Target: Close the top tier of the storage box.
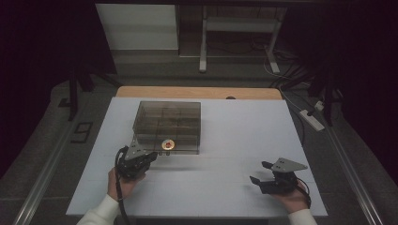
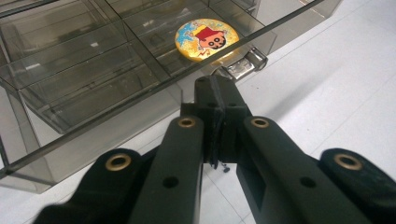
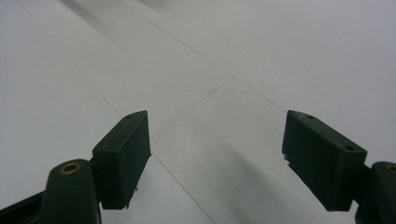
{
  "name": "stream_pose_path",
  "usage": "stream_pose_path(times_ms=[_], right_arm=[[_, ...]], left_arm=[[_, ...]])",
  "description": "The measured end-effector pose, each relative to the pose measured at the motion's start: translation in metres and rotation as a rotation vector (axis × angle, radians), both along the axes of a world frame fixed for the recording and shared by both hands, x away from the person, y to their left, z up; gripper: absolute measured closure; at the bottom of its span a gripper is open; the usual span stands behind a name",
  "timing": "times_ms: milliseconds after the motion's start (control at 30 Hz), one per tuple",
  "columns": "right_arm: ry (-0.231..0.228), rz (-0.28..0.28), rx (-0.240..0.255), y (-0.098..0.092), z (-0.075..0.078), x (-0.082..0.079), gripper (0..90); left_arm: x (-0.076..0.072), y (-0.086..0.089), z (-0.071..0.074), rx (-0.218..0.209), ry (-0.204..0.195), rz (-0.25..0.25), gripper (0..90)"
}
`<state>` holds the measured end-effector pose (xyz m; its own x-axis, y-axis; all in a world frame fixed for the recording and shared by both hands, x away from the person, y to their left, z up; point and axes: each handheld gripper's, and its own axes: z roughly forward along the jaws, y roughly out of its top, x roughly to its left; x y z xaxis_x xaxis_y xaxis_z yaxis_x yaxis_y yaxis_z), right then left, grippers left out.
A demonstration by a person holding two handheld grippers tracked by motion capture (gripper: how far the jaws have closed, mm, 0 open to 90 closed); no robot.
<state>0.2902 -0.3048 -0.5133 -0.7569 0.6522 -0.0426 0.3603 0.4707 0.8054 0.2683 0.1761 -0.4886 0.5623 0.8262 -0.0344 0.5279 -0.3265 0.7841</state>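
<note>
A clear smoky plastic box (image 1: 180, 108) with several compartments stands on the white mat (image 1: 225, 136), left of centre. A round yellow badge (image 1: 167, 144) with a red cartoon figure lies at the box's front edge. In the left gripper view the badge (image 2: 207, 38) shows through the clear lid (image 2: 70, 70), above a metal latch (image 2: 243, 65). My left gripper (image 1: 151, 157) is shut, its tips (image 2: 215, 88) right at the lid's front edge beside the latch. My right gripper (image 1: 259, 171) rests open at the right front, nothing between its jaws (image 3: 217, 158).
A wooden table edge (image 1: 197, 92) shows behind the mat. Beyond it are a white desk frame (image 1: 204, 42) and cables on a dark floor. A power strip (image 1: 312, 119) lies off the table's right side.
</note>
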Motion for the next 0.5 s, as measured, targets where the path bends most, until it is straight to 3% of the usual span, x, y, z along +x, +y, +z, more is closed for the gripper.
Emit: stream_pose_path(times_ms=[500], right_arm=[[0.001, -0.001, -0.002, -0.0004, -0.0001, 0.0003, 23.0]], left_arm=[[0.0034, -0.0043, -0.0004, 0.007, -0.013, -0.005, 88.7]])
